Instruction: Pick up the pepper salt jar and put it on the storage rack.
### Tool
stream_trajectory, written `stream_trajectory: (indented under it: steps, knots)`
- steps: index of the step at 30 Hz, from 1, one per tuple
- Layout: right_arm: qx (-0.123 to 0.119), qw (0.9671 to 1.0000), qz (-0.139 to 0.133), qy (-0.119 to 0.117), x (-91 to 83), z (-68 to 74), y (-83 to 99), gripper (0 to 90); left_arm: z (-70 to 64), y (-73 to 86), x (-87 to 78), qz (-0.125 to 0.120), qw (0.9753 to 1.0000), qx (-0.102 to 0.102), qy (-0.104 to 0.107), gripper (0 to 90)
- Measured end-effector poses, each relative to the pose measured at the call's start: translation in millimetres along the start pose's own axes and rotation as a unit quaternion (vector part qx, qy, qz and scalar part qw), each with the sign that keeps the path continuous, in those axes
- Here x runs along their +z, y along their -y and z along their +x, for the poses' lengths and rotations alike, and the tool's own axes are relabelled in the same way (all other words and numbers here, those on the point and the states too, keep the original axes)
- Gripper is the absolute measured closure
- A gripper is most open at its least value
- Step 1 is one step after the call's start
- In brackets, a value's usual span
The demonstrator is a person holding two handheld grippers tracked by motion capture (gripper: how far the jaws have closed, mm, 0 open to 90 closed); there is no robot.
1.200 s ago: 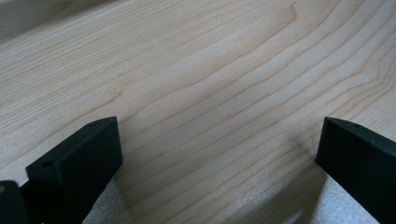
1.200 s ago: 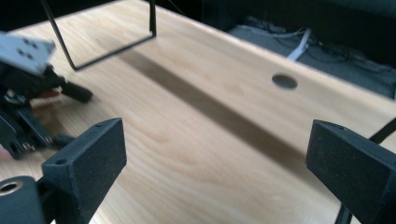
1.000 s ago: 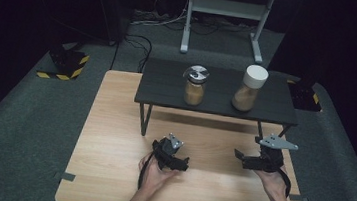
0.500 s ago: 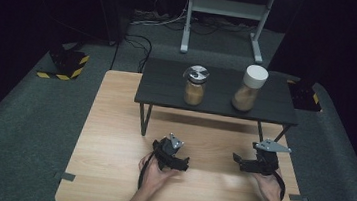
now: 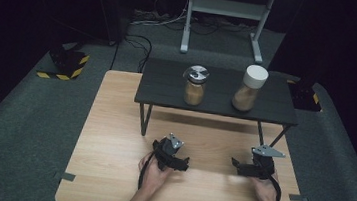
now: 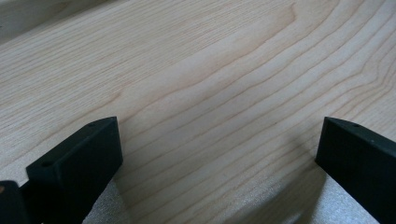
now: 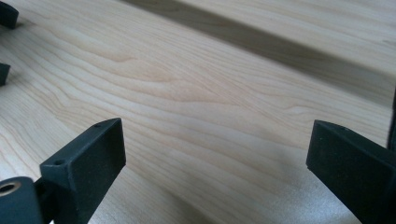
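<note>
Room: dark, with grey carpet around a light wooden table (image 5: 113,124); a metal stand (image 5: 225,10) rises beyond its far edge, and a black box with yellow stripes (image 5: 67,63) sits on the floor off the far left corner.
Shelf: a low black shelf (image 5: 162,91) on thin legs stands along the table's far edge, toward the right.
Jars: two jars of brown contents stand on the shelf, well apart. The jar with a silver lid (image 5: 194,86) is near the shelf's middle; the jar with a white lid (image 5: 249,88) is nearer its right end.
Left gripper: the left gripper (image 5: 183,164) lies low over the wood near the middle of the table's near half, held by the person's left hand (image 5: 155,171), pointing toward the right edge. In the left gripper view its jaws stand wide apart with bare wood grain between them.
Right gripper: the right gripper (image 5: 234,163) is close to the near right corner, held by the right hand (image 5: 265,187), pointing toward the left edge. In the right gripper view its jaws are spread wide, nothing between them but wood.
Relation: the two grippers face each other, near but apart, both well short of the shelf and the jars.
</note>
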State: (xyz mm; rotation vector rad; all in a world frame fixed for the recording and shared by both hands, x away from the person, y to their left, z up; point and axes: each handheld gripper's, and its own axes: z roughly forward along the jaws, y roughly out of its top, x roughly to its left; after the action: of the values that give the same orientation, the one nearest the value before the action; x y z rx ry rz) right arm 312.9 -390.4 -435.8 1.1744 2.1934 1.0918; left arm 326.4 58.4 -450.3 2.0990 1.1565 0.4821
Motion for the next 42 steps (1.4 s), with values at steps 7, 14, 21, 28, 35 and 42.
stream_trajectory:
  steps: [7,14,21,28,35,42]
  knots:
    - [-0.018,0.9998,0.002,0.005,5.4,2.2,5.1,3.8,0.0,0.0,0.0,0.000,1.0000,0.000,0.000,0.4]
    - [-0.025,0.9996,0.010,0.000,9.9,3.1,6.4,3.8,-0.1,-0.1,0.0,0.000,1.0000,0.000,0.000,0.4]
    - [-0.025,0.9995,0.022,0.000,12.1,6.1,6.7,3.8,-0.1,-0.1,-0.1,0.000,1.0000,0.000,0.000,0.4]
    - [-0.024,0.9992,0.032,-0.006,15.2,5.8,5.9,3.9,0.0,-0.1,-0.1,0.000,1.0000,0.000,0.000,0.4]
    - [-0.030,0.9983,0.049,-0.008,19.4,6.2,-0.2,3.9,0.0,-0.1,0.0,0.000,1.0000,0.000,0.000,0.4]
    - [-0.020,0.9980,0.058,-0.017,22.1,0.7,-3.6,3.5,0.0,-0.1,0.0,0.000,1.0000,0.000,0.000,0.4]
